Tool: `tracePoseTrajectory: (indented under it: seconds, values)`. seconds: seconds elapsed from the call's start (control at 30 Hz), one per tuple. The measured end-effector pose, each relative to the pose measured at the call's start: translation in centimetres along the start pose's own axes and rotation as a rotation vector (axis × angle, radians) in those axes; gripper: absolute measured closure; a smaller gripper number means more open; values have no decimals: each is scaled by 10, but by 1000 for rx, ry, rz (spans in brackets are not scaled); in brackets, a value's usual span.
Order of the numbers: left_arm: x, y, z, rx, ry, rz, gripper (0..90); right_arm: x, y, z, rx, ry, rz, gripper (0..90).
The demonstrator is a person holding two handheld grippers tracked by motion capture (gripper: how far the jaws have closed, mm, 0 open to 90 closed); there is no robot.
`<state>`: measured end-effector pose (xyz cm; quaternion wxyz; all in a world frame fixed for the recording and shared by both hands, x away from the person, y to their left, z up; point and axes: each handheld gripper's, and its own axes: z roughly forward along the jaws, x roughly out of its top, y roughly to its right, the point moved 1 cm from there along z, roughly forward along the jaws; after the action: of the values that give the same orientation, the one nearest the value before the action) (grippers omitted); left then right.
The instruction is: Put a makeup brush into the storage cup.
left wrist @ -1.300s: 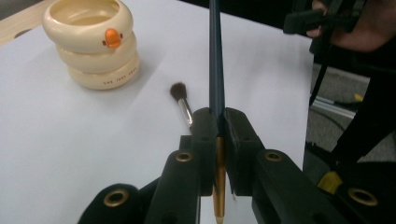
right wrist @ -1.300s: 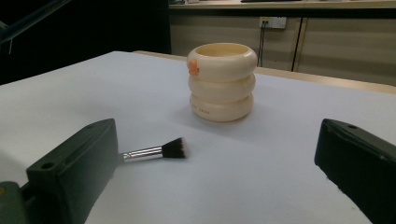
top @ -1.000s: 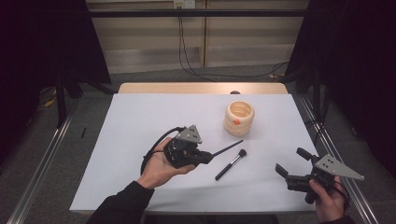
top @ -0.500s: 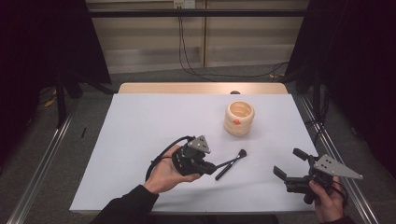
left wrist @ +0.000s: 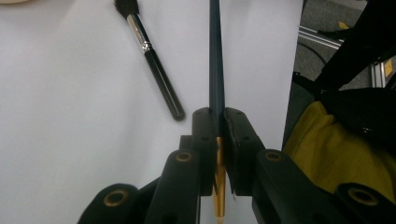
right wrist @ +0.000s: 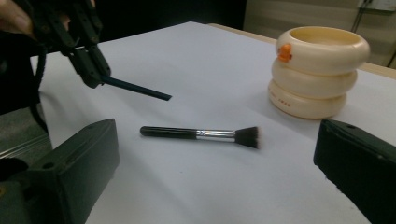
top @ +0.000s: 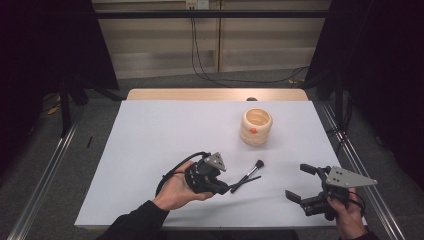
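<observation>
left tongs [top: 226,188]: near the front middle of the white worktop [top: 150,145], jaws clenched on a slim dark pencil [left wrist: 215,70], gripped close to its tan end so that the long dark shaft projects forward past the jaw tips; in the right gripper view the shaft hangs just above the sheet, slanting downward. makeup brush [top: 248,175]: black handle, silver ferrule, dark bristles, lying flat on the worktop just beside the pencil, apart from it. right tongs [top: 301,184]: at the front right corner, released, jaws spread wide, grasping nothing, pointed toward the brush. cream ringed holder [top: 256,126]: upright, orange mark on its side, well behind the brush.
</observation>
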<state>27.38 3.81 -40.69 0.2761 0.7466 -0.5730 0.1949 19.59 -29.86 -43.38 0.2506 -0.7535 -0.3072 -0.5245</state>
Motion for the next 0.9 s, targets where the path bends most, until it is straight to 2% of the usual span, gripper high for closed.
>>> tracePoseTrajectory:
  seconds: [0.07, 0.13, 0.2, 0.4, 0.5, 0.53, 0.57, 0.67, 0.73, 0.83, 0.9]
  values:
    - [0, -1, -1, -8, 9, -4, 837, 3, -1, 0, 12, 19, -3, 0]
    - [-1, -1, -2, -6, 11, 2, 836, 8, -2, 0, -8, 52, -7, 0]
    - [-1, 1, -1, -16, 20, -3, 837, 12, -2, 1, 5, 73, -13, 0]
    - [-2, 2, -1, -25, 21, -4, 836, 23, -2, 9, 36, 86, -11, 0]
    - [-1, 2, -4, -5, 7, 7, 836, 32, -1, 12, 44, 103, -24, 0]
    - [-2, 2, -3, -23, 30, 0, 836, 36, 0, 13, 54, 112, -21, 0]
    - [-2, 1, -4, -23, 27, 12, 837, 40, 1, 14, 54, 118, -15, 0]
    - [-3, 0, -5, -26, 29, 0, 836, 49, 4, 17, 69, 136, -28, 0]
    - [-3, -1, -6, -17, 29, -1, 836, 55, 5, 21, 90, 134, -34, 0]
    - [-3, -1, -6, -26, 31, 2, 836, 65, 6, 28, 113, 137, -37, 1]
    - [-3, 0, -6, -21, 28, 1, 837, 73, 6, 32, 116, 138, -54, 1]
